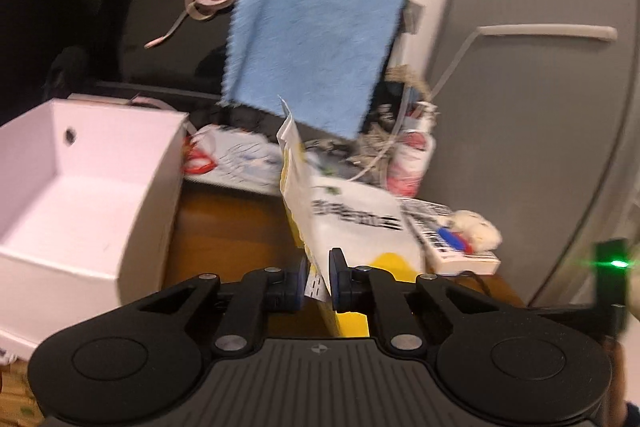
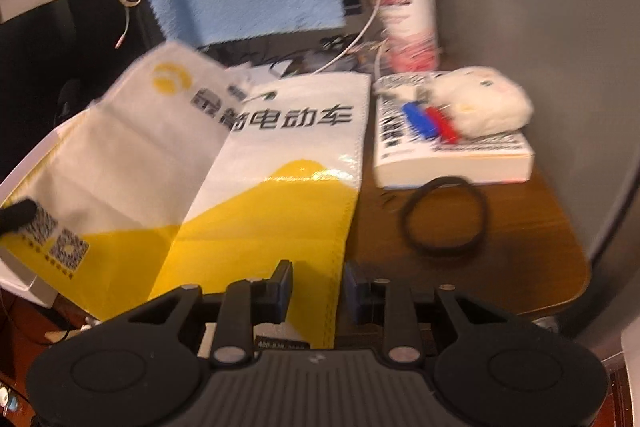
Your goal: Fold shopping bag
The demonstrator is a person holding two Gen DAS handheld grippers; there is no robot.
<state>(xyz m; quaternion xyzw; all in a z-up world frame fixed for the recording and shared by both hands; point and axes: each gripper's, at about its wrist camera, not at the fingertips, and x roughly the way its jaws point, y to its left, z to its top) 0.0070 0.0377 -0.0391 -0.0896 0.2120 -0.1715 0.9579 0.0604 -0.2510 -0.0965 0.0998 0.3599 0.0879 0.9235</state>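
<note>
The left gripper (image 1: 319, 279) pinches an edge of the white-and-yellow shopping bag (image 2: 280, 163), lifting 1 flap (blurred) off the wooden table (image 2: 520, 247). The right gripper (image 2: 318, 287) hangs parted over the bag's 6 o'clock edge, gripping nothing.

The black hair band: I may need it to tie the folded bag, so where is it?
In the right wrist view the black hair band lies flat on the wooden table, right of the shopping bag and just in front of the white book.
</note>
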